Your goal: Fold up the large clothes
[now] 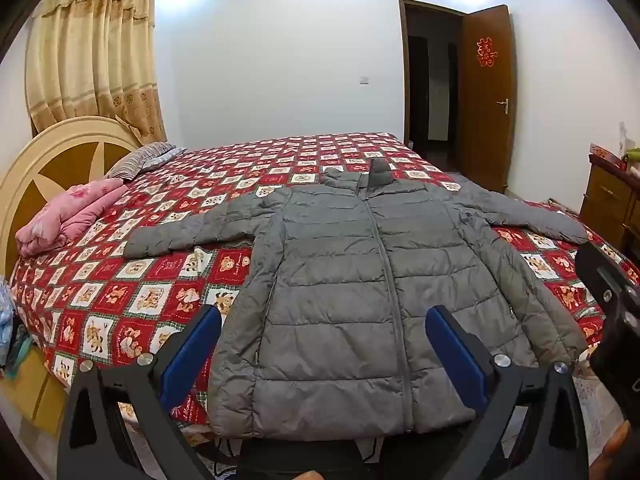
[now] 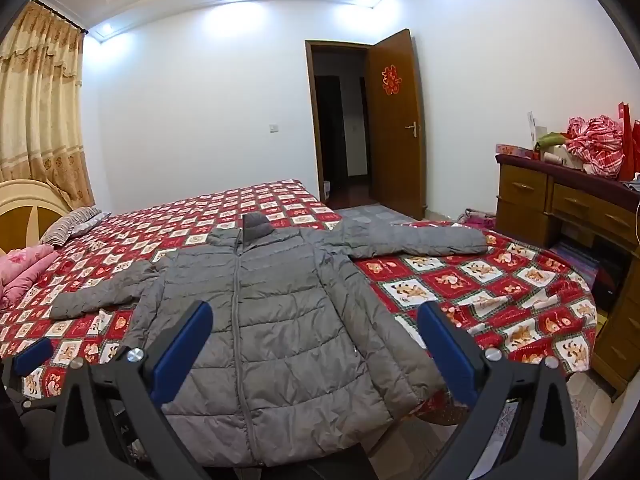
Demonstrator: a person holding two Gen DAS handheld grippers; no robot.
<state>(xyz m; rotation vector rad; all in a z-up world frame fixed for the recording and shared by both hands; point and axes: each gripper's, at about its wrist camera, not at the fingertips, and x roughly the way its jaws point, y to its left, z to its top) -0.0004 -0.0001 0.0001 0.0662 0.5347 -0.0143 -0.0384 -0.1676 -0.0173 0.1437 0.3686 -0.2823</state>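
A grey quilted puffer jacket [image 1: 352, 280] lies flat and zipped on the bed, collar away from me, both sleeves spread out to the sides, its hem hanging a little over the near edge. My left gripper [image 1: 323, 320] hovers open above the jacket's lower part, nothing between its blue pads. In the right wrist view the same jacket [image 2: 264, 312] lies ahead, and my right gripper [image 2: 316, 316] is open over its lower right side, holding nothing. The right gripper's body [image 1: 612, 320] shows at the left wrist view's right edge. A blue fingertip of the left gripper [image 2: 34, 354] shows at the left.
The bed has a red checked cover [image 1: 132, 280] [image 2: 500, 292] with bear pictures. A pink folded blanket [image 1: 68, 216] and a striped pillow [image 1: 140, 158] lie by the headboard. A wooden dresser [image 2: 568, 208] with clutter stands to the right. An open door [image 2: 394, 120] is behind.
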